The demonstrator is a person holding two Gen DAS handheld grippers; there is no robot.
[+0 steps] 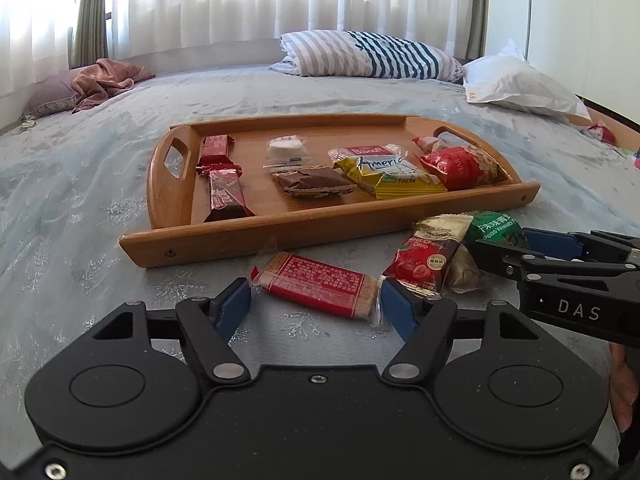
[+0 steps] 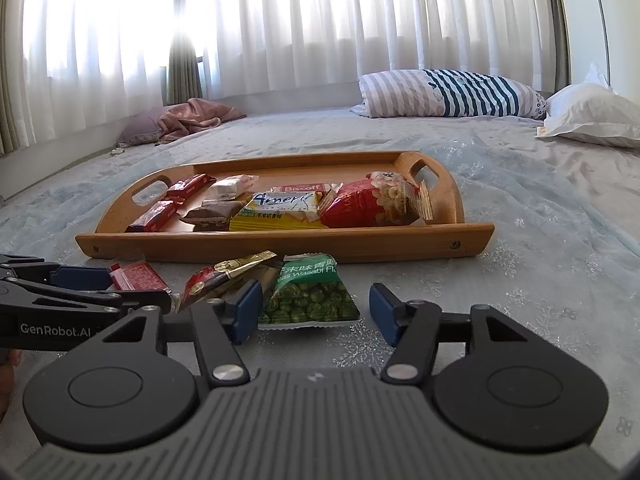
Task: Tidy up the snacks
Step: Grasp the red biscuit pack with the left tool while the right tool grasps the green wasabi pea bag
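A wooden tray (image 1: pixel 248 236) (image 2: pixel 280 240) on the bed holds several wrapped snacks. In front of it lie a red biscuit pack (image 1: pixel 316 284) (image 2: pixel 136 276), a cherry drop packet (image 1: pixel 428 256) (image 2: pixel 216 276) and a green wasabi peas bag (image 1: pixel 496 226) (image 2: pixel 308 296). My left gripper (image 1: pixel 314 312) is open, its blue fingers either side of the biscuit pack. My right gripper (image 2: pixel 314 312) is open around the peas bag; it also shows in the left wrist view (image 1: pixel 504 248).
The bed has a pale patterned sheet (image 1: pixel 80 200). A striped pillow (image 1: pixel 368 54), a white pillow (image 1: pixel 516 84) and a pink cloth (image 1: pixel 108 80) lie at the far side, under curtains.
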